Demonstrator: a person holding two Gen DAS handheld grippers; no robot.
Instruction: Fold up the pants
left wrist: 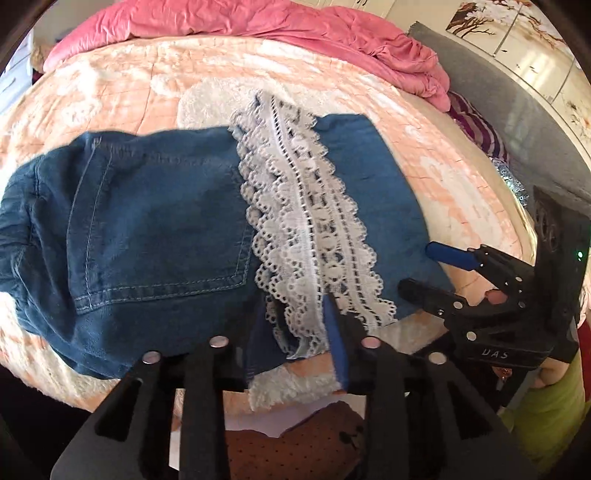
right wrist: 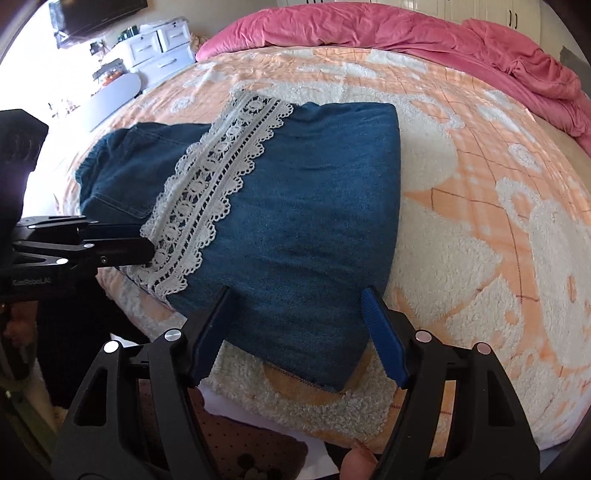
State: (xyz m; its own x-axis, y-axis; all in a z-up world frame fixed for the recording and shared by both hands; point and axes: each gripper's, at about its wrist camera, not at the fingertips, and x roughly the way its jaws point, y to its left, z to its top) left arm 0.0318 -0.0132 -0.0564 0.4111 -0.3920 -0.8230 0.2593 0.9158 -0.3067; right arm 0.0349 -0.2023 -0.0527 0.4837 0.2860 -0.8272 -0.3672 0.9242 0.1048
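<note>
The denim pants (right wrist: 288, 206) lie folded on the peach-and-white fleece blanket (right wrist: 480, 229) that covers the bed, with the white lace trim (right wrist: 214, 192) of the hems running across the fold from about 11 o'clock down to 7 o'clock in the right wrist view. In the left wrist view the back pocket (left wrist: 162, 229) shows at 9 o'clock of the lace. The right gripper (right wrist: 295, 325) stands with its fingers wide, one on either side of the near corner of the folded denim, the blue pads (right wrist: 384, 339) not pressing the cloth. The left gripper (left wrist: 295, 317) sits at the near end of the lace with its fingers narrow; lace and denim edge lie between them, but whether the pads actually pinch the fabric I cannot tell. A crumpled pink quilt (left wrist: 280, 26) lies along the far edge of the bed at 12 o'clock. A white chest of drawers (right wrist: 159, 48) stands at 10 o'clock in the right wrist view; its drawers are shut, so their contents do not show
</note>
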